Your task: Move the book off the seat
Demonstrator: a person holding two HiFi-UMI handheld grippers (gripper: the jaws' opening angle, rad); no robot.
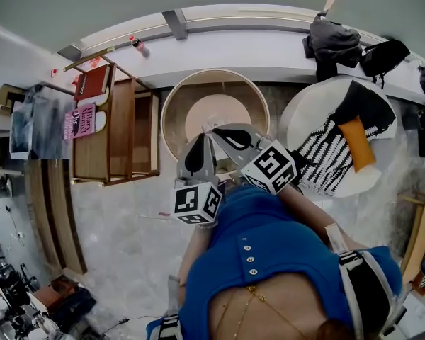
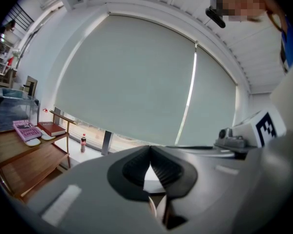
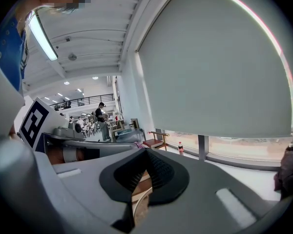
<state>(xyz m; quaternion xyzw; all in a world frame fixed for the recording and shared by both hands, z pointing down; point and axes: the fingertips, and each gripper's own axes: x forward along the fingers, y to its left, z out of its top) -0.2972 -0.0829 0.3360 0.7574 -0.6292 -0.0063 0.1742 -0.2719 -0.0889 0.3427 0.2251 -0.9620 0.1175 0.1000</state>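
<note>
Book [image 1: 93, 82], red, lies flat on the wooden seat [image 1: 92, 158] at your far left, with its long axis toward the window wall and its title too small to read. Your left gripper [image 1: 202, 144] and right gripper [image 1: 223, 134] are both closed and empty.

The person [image 1: 269, 257] is holding the left gripper [image 1: 203, 137] and the right gripper [image 1: 214, 130] side by side out in front of the body. Their tips are angling toward each other and nearly meeting. Both grippers are pointing forward, roughly level, with their jaws pressing together on nothing.
</note>
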